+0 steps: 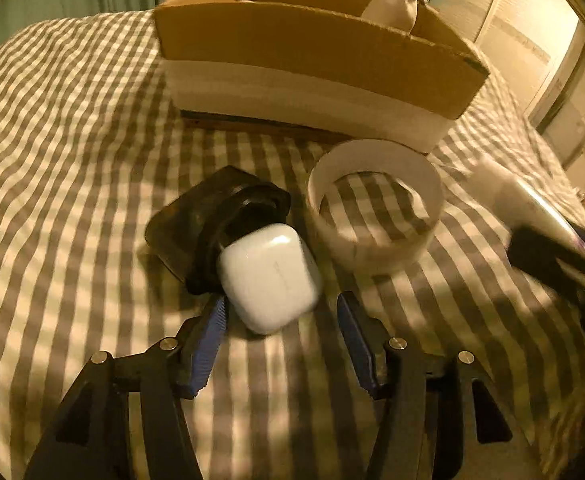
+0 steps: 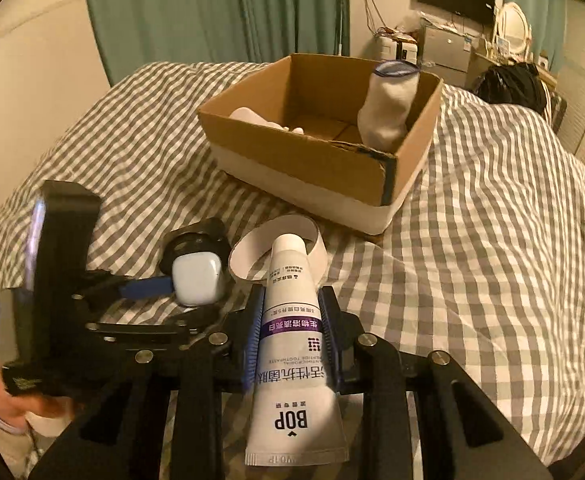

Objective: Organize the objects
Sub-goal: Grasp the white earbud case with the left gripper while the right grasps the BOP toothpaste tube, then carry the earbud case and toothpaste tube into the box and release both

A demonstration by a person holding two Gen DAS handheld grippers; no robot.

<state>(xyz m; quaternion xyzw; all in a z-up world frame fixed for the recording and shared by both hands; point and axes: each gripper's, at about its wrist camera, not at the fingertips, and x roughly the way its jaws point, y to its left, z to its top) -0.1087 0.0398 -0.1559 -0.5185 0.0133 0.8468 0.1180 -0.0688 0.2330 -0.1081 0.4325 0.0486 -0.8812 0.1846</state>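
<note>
A white earbud case lies on the checked bedspread, leaning on a black pouch. My left gripper is open. Its blue pads stand on either side of the case's near end, and the right pad is clearly apart from it. My right gripper is shut on a white toothpaste tube, cap pointing forward, just above a white tape ring. In the right wrist view the case sits at a blue finger of the left gripper. The tube shows blurred at the right of the left wrist view.
An open cardboard box sits further back on the bed, with a white sock-like item standing in its right corner and other white things low inside. The tape ring lies just before the box. A hand holds the left gripper.
</note>
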